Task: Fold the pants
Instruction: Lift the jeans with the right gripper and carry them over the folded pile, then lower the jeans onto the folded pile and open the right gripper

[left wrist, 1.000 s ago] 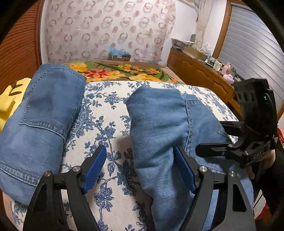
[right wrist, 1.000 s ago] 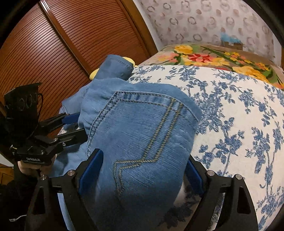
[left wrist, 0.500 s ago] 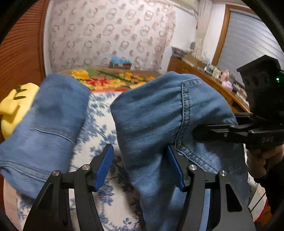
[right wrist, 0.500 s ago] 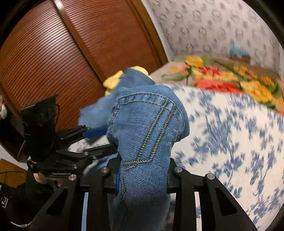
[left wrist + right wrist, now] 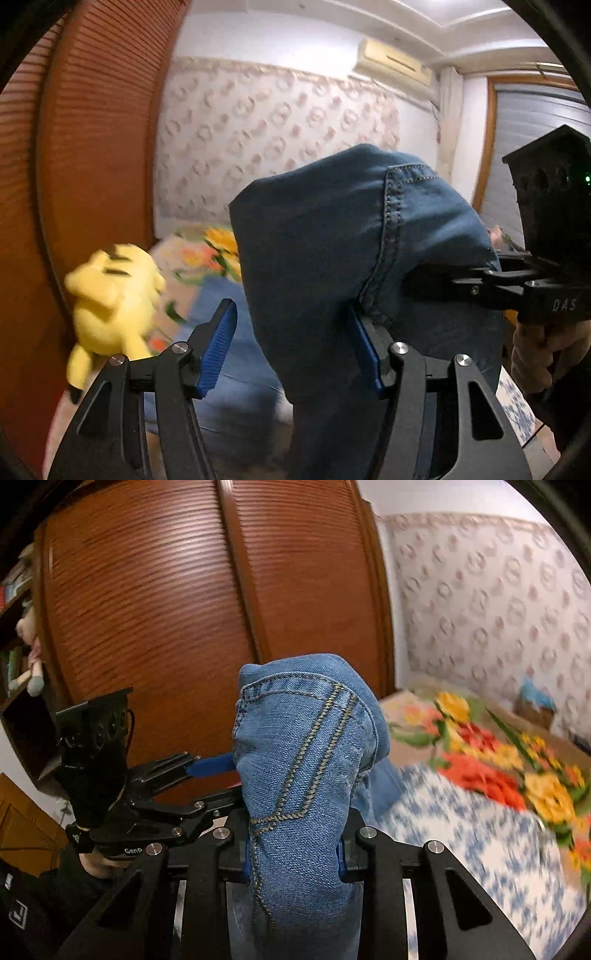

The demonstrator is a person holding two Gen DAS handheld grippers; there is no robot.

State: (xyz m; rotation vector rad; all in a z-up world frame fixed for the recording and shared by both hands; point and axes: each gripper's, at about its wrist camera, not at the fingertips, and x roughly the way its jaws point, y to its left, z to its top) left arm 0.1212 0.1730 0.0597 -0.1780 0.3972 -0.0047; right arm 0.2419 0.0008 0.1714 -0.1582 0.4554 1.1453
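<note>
The blue denim pants [image 5: 343,266] hang bunched in the air above the bed. My right gripper [image 5: 293,853] is shut on a fold of them by the stitched back pocket [image 5: 295,746]. It also shows in the left wrist view [image 5: 480,284], gripping the denim from the right. My left gripper [image 5: 291,350] is open, its blue pads [image 5: 218,350] apart, the right pad against the hanging denim, the left pad clear of it. The left gripper also shows in the right wrist view [image 5: 210,775]. Another part of the pants [image 5: 243,354] lies below on the bed.
A yellow plush toy [image 5: 114,295] lies at the left by the brown slatted wardrobe doors [image 5: 166,609]. The bed has a blue-flowered white cover [image 5: 480,842] and a bright floral blanket [image 5: 498,746] behind it. A shelf with a doll [image 5: 29,664] stands far left.
Both grippers have risen and tilted up. The right gripper closed on the pants and lifted them off the bed. The left gripper stayed open beside the denim.
</note>
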